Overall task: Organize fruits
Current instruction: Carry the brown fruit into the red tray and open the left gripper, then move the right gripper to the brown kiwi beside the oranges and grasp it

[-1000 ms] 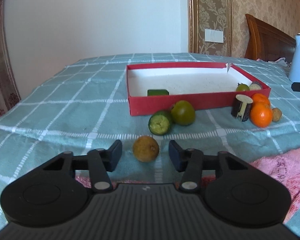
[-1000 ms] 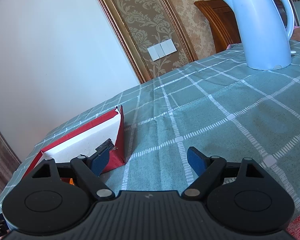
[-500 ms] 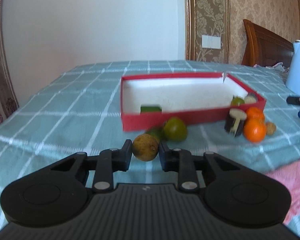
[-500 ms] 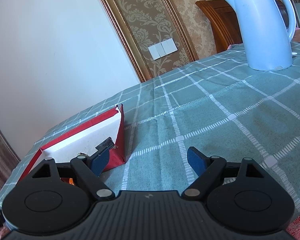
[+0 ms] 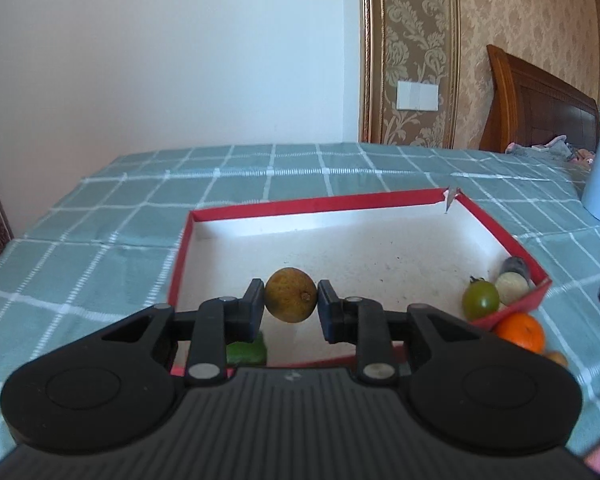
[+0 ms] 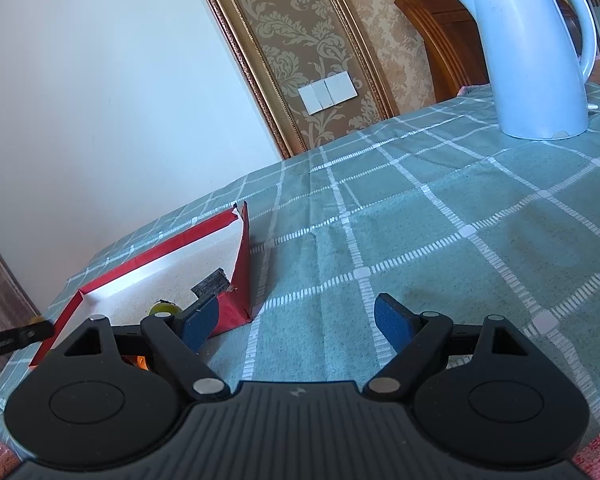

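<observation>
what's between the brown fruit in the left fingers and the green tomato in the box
Bare white box floor, seen in the left wrist view; nothing lies between the brown fruit and the green tomato.

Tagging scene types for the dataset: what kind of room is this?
Most likely a home bedroom. A carved wooden headboard stands against damask wallpaper, the checked teal cloth looks like a bedspread, and an electric kettle sits on it beside the red fruit box.
</observation>
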A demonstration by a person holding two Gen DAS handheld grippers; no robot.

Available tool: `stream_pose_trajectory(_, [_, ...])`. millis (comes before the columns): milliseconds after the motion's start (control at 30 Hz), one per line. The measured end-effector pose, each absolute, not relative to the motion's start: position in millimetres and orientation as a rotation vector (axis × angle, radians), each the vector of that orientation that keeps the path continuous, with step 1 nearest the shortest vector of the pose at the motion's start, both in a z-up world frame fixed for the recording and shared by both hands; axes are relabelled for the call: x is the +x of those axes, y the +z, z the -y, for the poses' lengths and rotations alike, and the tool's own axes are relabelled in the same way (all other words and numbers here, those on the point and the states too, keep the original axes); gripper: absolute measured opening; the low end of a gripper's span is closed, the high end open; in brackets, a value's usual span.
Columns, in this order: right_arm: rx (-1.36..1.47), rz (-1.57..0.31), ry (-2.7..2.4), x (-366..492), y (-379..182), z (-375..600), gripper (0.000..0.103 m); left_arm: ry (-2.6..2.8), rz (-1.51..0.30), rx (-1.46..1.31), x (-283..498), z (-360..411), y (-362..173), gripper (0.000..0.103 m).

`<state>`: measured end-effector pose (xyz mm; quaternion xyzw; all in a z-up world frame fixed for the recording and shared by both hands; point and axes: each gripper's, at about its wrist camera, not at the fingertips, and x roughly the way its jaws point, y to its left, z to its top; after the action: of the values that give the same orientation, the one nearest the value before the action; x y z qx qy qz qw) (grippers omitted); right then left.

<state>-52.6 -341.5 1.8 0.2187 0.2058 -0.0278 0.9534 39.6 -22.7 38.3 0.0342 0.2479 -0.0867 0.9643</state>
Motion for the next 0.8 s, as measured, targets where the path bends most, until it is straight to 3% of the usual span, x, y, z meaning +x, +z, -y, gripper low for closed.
stream_pose_trajectory(133, [0.451,-0.42,-0.051,-53,1,342,0.085,-0.174,-0.526,0.08,54,29,30,0.026])
stream_pose_trajectory(167, [0.453,-0.42,-0.05,-53,1,343,0.085,-0.173,-0.524,0.081,55,30,29,0.033])
stream_pose_trajectory(200, [0.455,-0.421,-0.049,-53,1,343,0.085,-0.162,-0.516,0.083,54,30,29,0.054])
stream_pose_trajectory(267, [0.459,-0.422,-0.046,-52,1,343,0.085,-0.133,-0.475,0.083,48,28,31,0.084])
stream_pose_trajectory(300, [0.46,-0.422,-0.046,-52,1,344,0.085,-0.116,-0.451,0.085,43,27,33,0.09])
stream_pose_trajectory(467, [0.463,-0.42,-0.043,-52,1,344,0.085,-0.096,-0.409,0.068,16,8,46,0.102])
stream_pose_trajectory(800, [0.39,-0.415,0.001,-53,6,333,0.085,0.073,-0.446,-0.008,-26,-69,30,0.103])
